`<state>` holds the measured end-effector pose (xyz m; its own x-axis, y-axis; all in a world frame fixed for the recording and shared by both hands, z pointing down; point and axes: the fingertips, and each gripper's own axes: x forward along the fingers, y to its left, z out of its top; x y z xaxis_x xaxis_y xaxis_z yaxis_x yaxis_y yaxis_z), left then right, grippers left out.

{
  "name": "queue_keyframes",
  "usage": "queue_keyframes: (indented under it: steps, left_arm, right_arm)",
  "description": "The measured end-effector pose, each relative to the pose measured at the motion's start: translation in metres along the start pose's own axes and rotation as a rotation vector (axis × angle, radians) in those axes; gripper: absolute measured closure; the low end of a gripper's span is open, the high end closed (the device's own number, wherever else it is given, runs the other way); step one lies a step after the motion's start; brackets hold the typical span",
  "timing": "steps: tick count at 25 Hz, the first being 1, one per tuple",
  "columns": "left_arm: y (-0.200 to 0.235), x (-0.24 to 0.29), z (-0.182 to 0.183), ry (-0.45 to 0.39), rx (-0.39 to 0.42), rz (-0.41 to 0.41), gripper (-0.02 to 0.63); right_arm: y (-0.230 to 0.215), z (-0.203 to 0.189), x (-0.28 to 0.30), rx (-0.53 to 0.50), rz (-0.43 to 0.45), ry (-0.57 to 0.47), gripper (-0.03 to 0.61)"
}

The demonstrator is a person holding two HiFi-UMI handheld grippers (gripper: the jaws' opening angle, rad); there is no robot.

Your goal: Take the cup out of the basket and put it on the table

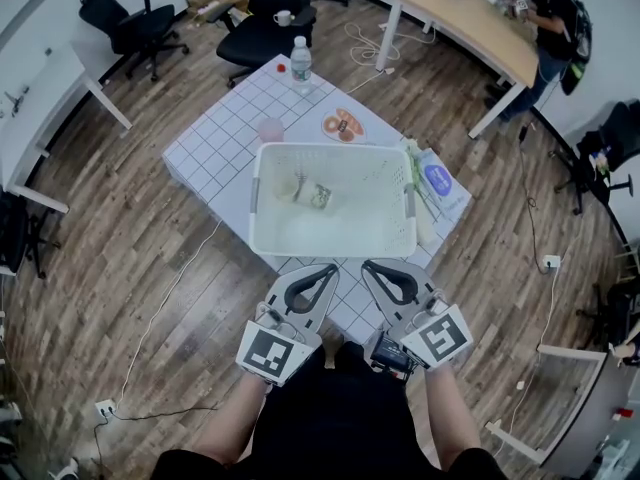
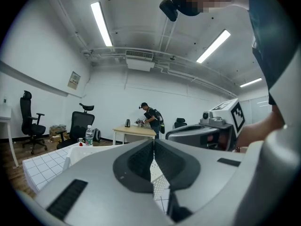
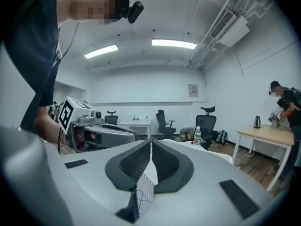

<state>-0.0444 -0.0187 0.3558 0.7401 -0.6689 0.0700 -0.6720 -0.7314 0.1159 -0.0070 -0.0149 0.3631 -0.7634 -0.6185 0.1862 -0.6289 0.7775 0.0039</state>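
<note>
A white plastic basket (image 1: 268,236) stands on the grid-patterned table (image 1: 215,148). Inside it a small clear cup (image 1: 318,196) lies near the middle. Both grippers hover side by side just in front of the basket's near rim, outside it. My left gripper (image 1: 330,268) is shut with nothing between its jaws, and so is my right gripper (image 1: 369,266). In the left gripper view the left gripper (image 2: 154,147) shows its dark pads pressed together; the basket (image 2: 91,152) lies beyond them. In the right gripper view the right gripper (image 3: 151,149) likewise has its pads together.
Behind the basket stand a water bottle (image 1: 300,65), a pink cup (image 1: 271,130) and a plate of food (image 1: 343,125). A blue-labelled bag (image 1: 438,180) lies at the basket's right. Office chairs, desks and a person at the far wooden table (image 1: 470,23) surround the area.
</note>
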Motion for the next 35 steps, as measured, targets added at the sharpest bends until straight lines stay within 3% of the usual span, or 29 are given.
queue_keyframes:
  steps: [22,35]
  left_arm:
    - [0.054,0.023,-0.024,0.053,0.002,0.019,0.601]
    - [0.068,0.03,-0.032,0.065,-0.008,0.012,0.601]
  right_arm:
    - [-0.045,-0.019,0.086,-0.061,0.069,0.186,0.547]
    - [-0.063,-0.051,0.133,-0.139,0.156,0.313,0.453]
